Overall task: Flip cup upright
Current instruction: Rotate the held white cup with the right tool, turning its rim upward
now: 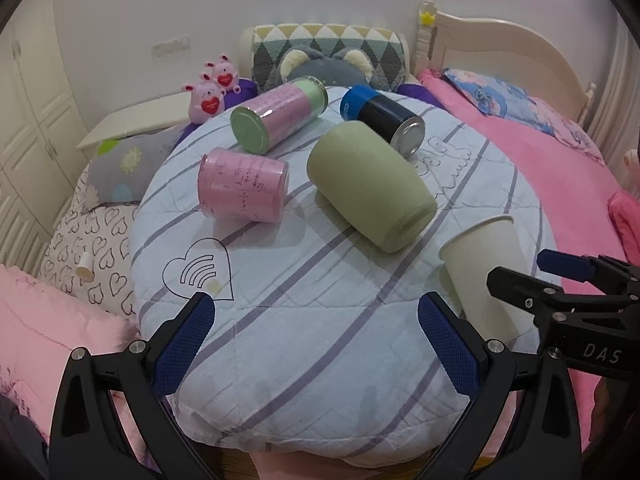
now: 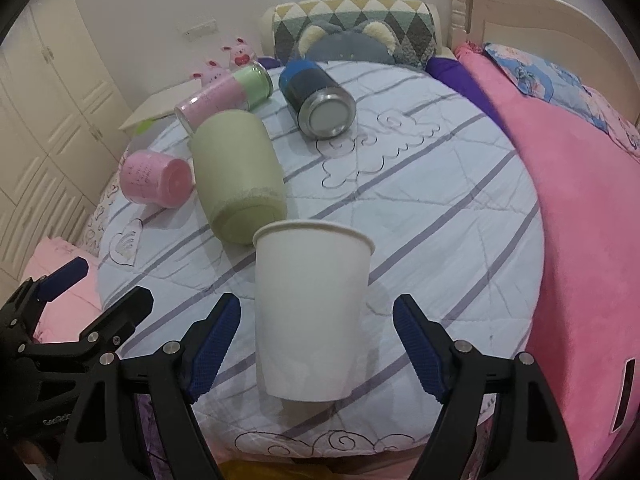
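Observation:
A white paper cup stands upright, mouth up, on the round striped cushion. My right gripper is open, with its blue pads on either side of the cup and a gap on each side. The cup also shows at the right of the left wrist view, with the right gripper's fingers beside it. My left gripper is open and empty over the near part of the cushion.
An olive-green cup, a pink cup, a pink-and-green can and a dark blue can lie on their sides further back. Plush toys and pillows sit behind. A pink blanket lies to the right.

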